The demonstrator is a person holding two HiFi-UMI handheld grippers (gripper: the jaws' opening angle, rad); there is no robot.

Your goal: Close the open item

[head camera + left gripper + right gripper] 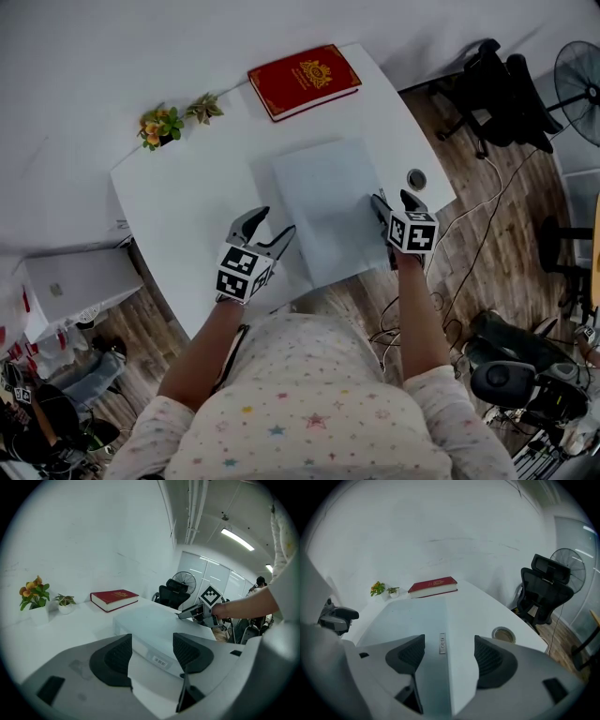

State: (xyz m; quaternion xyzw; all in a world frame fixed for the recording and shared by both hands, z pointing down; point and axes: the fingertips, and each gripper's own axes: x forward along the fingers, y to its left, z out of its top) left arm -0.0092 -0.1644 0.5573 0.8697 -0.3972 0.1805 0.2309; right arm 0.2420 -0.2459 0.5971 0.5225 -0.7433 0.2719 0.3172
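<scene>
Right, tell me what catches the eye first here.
A pale flat box lies in the middle of the white desk, the left gripper at its near-left corner and the right gripper at its right edge, both with fingers apart. A red book sits at the far edge, two small potted plants left of it.

white table [178, 202] against a plain white wall [93, 536], wood floor [487, 234] around it, black office chair [502, 89] and fan [581, 80] off its far corner, strip lights [236, 539] overhead

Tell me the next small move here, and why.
Probably draw the right gripper away from the laptop: its lid already looks flat and shut, and the jaws stand open, gripping nothing, as do those of the left gripper.
</scene>
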